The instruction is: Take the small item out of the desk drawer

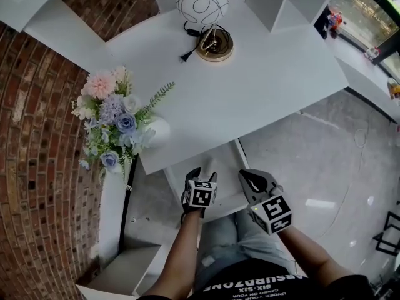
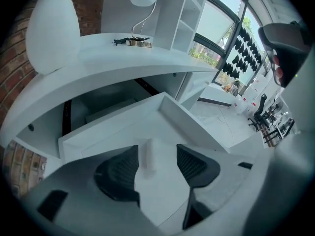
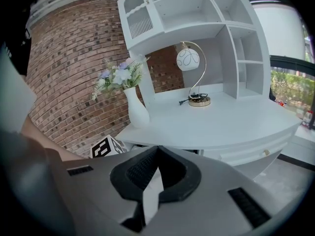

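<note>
Fingers apart on L gripper: 2 black ribbed pads, wide gap, nothing clamped. Framed in that gap, 1 small white item, flat on floor of the 1 open drawer, nearer one pad than the other; contact w/ pad not clear. Shut tip-to-tip on R gripper, nothing btwn. 2 grippers total, side by side at drawer's front end in head view, L over the drawer, R at its right edge above the person's lap. Drawer out past front edge of the 1 white desk; low walls both sides, item clear of each, bare floor around it. On desktop: 1 globe lamp at the back w/ 1 black plug beside its base, 1 white vase of flowers near left front corner; wide bare top from there to right edge. Brick wall close on the left, open grey floor to the right.
</note>
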A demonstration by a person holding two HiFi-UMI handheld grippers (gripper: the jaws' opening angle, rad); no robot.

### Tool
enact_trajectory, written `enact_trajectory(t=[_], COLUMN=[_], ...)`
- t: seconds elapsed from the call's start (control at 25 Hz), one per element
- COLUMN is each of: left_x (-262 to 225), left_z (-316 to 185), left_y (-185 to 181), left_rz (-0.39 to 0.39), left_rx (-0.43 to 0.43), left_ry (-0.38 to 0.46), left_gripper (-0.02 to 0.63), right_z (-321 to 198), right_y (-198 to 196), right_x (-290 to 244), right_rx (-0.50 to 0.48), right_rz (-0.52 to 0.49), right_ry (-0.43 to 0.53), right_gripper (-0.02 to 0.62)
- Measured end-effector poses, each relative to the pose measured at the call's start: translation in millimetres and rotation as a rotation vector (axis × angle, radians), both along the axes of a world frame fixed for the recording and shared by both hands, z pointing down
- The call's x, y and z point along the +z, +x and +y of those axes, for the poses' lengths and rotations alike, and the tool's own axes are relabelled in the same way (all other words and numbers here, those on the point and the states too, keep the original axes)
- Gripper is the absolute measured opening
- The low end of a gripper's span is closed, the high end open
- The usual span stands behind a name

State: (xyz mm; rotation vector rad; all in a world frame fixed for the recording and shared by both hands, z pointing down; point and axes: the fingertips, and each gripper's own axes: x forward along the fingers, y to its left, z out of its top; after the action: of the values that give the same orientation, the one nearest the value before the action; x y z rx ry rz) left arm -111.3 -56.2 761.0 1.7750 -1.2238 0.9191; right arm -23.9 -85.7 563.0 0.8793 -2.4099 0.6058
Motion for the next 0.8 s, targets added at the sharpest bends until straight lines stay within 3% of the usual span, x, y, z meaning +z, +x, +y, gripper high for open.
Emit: enact_trajectory(t=[0.8], left_x=[65.1], left_z=[-3.1], left_y=[7.8], left_rz=[-0.014], left_rx=[0.015], left_ry=[-0.05], left_gripper=[0.227], right_z=[-3.6], right_y=[13.9], right_x=[17.6], right_rx=[0.053], right_rz=[0.018], right_ry=[-0.019], right_gripper=[-0.003])
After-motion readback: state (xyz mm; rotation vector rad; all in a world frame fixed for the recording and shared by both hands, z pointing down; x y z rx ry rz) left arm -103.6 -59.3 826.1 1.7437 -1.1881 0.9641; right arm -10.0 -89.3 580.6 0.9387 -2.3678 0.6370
